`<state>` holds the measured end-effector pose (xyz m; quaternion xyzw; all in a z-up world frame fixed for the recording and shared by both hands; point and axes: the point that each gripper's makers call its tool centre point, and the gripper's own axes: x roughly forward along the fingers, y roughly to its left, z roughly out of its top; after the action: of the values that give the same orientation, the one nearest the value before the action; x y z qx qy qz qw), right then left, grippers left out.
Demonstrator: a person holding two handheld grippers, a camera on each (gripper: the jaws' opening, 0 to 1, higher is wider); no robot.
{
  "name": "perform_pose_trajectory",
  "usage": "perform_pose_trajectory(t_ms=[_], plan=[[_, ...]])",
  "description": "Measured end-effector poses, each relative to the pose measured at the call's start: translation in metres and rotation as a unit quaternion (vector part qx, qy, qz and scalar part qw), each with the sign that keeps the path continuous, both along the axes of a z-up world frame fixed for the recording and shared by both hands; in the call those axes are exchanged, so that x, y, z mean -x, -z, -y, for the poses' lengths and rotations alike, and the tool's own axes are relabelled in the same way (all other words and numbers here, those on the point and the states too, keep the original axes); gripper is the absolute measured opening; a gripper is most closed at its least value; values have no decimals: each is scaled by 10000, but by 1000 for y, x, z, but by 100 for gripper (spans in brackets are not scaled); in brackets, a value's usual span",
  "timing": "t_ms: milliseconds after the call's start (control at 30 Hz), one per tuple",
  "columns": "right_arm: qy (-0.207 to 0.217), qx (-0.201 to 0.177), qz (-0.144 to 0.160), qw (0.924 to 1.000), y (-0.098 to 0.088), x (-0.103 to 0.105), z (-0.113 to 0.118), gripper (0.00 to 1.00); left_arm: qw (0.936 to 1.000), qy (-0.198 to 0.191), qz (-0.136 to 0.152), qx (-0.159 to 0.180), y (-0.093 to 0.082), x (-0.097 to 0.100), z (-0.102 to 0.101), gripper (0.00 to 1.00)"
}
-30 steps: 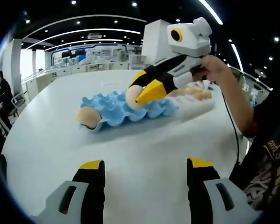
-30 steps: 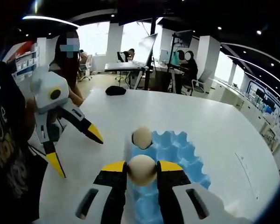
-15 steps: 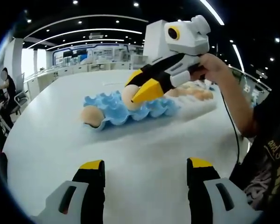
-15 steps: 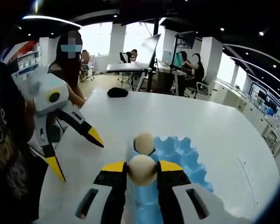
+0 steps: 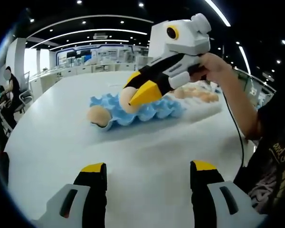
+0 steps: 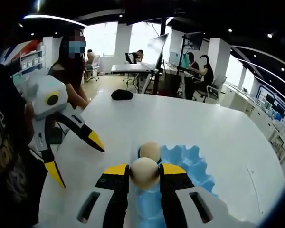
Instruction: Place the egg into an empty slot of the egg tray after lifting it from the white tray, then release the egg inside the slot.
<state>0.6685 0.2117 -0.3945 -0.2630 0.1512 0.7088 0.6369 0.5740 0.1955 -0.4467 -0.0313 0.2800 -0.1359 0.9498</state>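
A beige egg (image 6: pixel 144 173) sits pinched between the yellow tips of my right gripper (image 6: pixel 144 169), which is shut on it. It hangs over the near end of the blue egg tray (image 6: pixel 192 164), just short of a second egg (image 6: pixel 150 150) resting in an end slot. The left gripper view has the same right gripper (image 5: pixel 132 91) holding its egg (image 5: pixel 124 99) above the blue tray (image 5: pixel 154 110), with the slotted egg (image 5: pixel 99 115) at the tray's left end. Behind lies the white tray (image 5: pixel 213 105) with several eggs. My left gripper (image 5: pixel 148 167) stands open and empty over bare table.
A person's hand (image 5: pixel 213 64) grips the right gripper's handle. A black object (image 6: pixel 122 95) lies at the table's far side. People sit at desks beyond the table (image 6: pixel 218 128). The left gripper (image 6: pixel 78 161) hovers open to the left of the blue tray.
My right gripper has carried the egg along the blue tray toward the end where the slotted egg sits. The left gripper has stayed open in the same place.
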Motion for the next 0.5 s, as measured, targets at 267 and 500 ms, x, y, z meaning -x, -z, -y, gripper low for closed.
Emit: perform_pose_trajectory(t_ms=[267, 500], plan=[[-21, 54, -27, 10000, 5, 0, -3, 26, 10000, -46, 4, 8, 0, 1, -4, 72], [22, 101, -59, 9999, 10, -4, -4, 26, 10000, -46, 0, 21, 1, 2, -4, 72]])
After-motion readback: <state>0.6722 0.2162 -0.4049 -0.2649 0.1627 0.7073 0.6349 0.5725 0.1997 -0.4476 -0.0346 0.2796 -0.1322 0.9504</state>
